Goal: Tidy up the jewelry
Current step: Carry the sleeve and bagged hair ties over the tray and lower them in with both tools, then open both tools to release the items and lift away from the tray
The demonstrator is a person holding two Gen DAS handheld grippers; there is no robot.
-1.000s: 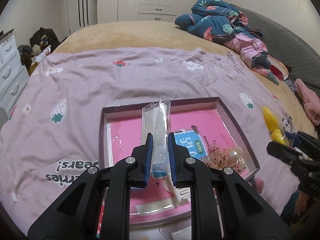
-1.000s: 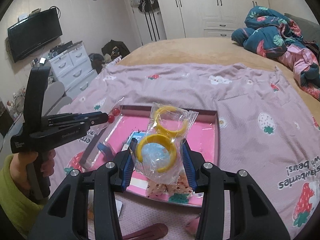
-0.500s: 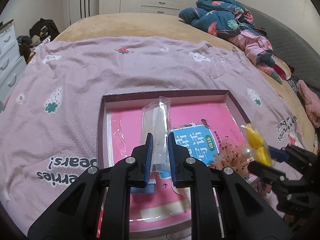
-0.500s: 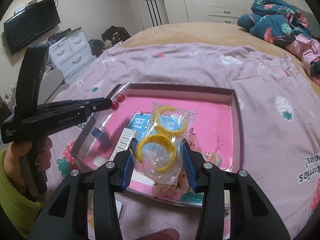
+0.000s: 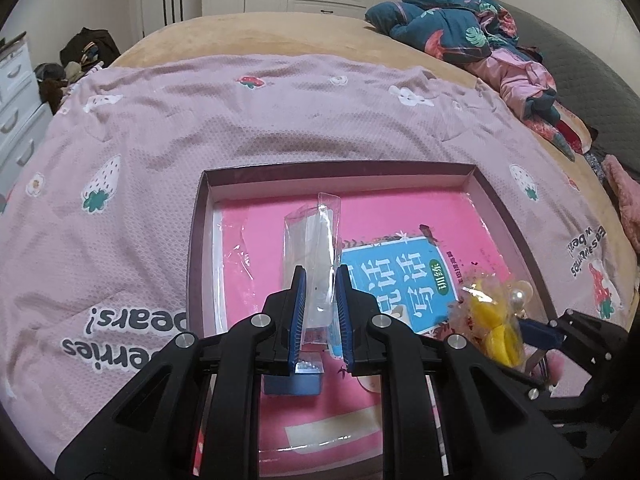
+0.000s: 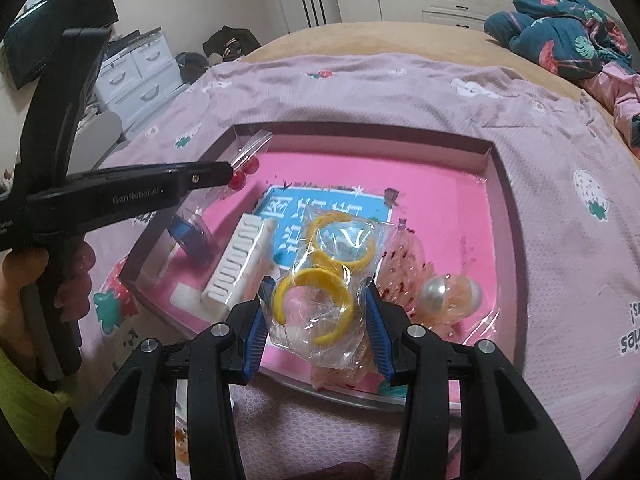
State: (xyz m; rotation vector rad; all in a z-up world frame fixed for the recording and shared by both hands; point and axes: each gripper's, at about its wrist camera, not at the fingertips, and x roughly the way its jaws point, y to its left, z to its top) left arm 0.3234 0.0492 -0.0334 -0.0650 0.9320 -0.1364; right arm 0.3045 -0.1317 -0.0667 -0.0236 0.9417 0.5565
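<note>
Jewelry packets, one per gripper, both over a shallow box (image 6: 496,168) with a pink sheet in its bottom, which sits on a lilac strawberry-print blanket (image 5: 132,184) on a bed.

Left side first: a hand (image 6: 68,276) (lime-green sleeve below it) grips the left gripper's (image 5: 320,280) handle. Its blue pads are pinched narrow on a slim clear sleeve packet (image 5: 312,236) that stands up out of the jaws; the right wrist view shows small red beads (image 6: 239,178) at the packet's tip, over the box's left wall.

In the box, left to right: a blue piece in clear wrap (image 6: 190,236), a white ribbed comb-like piece (image 6: 236,266), a blue printed card (image 6: 320,208) flat on the pink sheet, then a pink speckled packet (image 6: 404,256) with a pearl ball (image 6: 436,294) near the right wall.

Right gripper (image 6: 318,312): jaws part-way apart, clamped on a clear bag with two yellow open rings (image 6: 320,280), bag upright between the pads, low over the box's near edge. Bedding heap (image 5: 452,28) far right, well apart.
</note>
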